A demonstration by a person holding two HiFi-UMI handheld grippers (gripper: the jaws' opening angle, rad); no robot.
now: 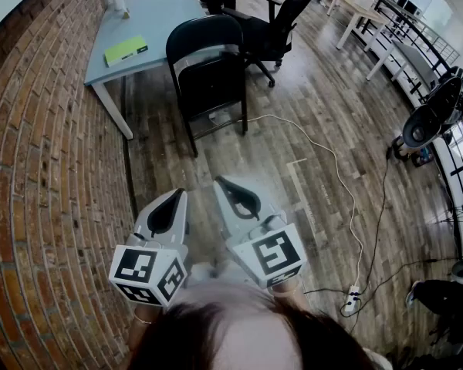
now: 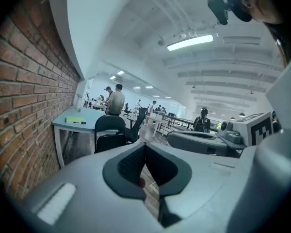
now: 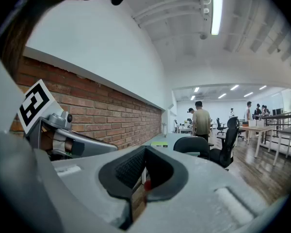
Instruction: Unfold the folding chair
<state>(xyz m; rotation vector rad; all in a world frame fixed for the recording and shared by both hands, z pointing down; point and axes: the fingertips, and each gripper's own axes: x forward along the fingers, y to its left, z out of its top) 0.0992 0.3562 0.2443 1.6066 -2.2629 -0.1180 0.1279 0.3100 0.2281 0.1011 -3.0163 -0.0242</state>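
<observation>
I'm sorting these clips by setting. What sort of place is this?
Probably an open-plan office or lab: a long brick wall, rows of desks with a black swivel chair, and people standing further back. The folding chair stands by a pale blue table.

A black folding chair (image 1: 207, 72) is being shown beside the pale blue table (image 1: 163, 12), a lime-green pad (image 1: 126, 50) on that table, and a red-brown brick wall (image 1: 46, 176) beside it.
</observation>
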